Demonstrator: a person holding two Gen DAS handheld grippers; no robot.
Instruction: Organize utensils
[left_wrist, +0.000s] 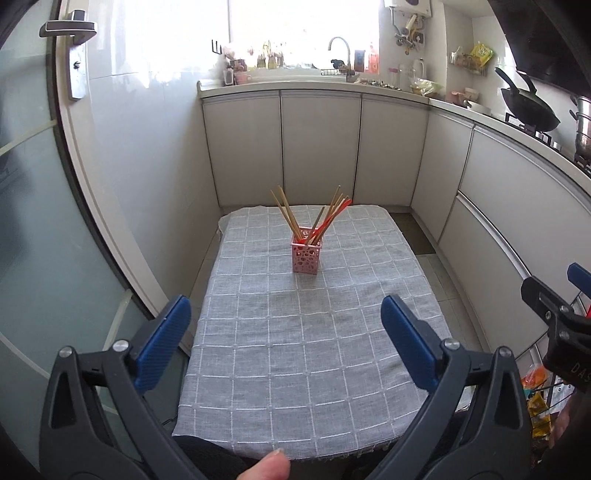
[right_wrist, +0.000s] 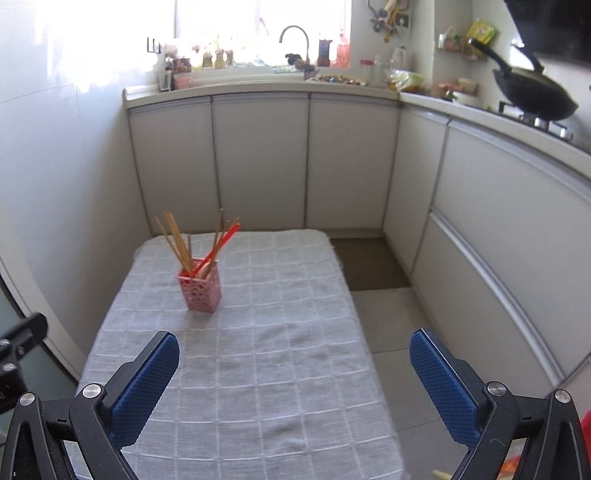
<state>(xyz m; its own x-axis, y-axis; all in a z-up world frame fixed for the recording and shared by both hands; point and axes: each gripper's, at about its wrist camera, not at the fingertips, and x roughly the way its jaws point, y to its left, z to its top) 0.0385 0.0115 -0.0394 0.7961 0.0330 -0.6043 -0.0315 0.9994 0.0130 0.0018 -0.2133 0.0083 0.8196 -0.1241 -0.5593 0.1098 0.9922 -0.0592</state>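
Left wrist view is showing the pink holder (left_wrist: 306, 254) standing mid-desk (left_wrist: 258, 369), chopsticks (left_wrist: 286, 210) and a red utensil (left_wrist: 334, 216) already inside. Both left gripper (left_wrist: 284, 347) and right gripper (right_wrist: 293, 387) are hanging released, jaws empty, well apart from it. Judging the sorting done, they are best kept clear of the leaning sticks.

Grey checked tablecloth (left_wrist: 295, 350), white cabinets (left_wrist: 321, 147), black wok (left_wrist: 532, 107), faucet (right_wrist: 295, 37)
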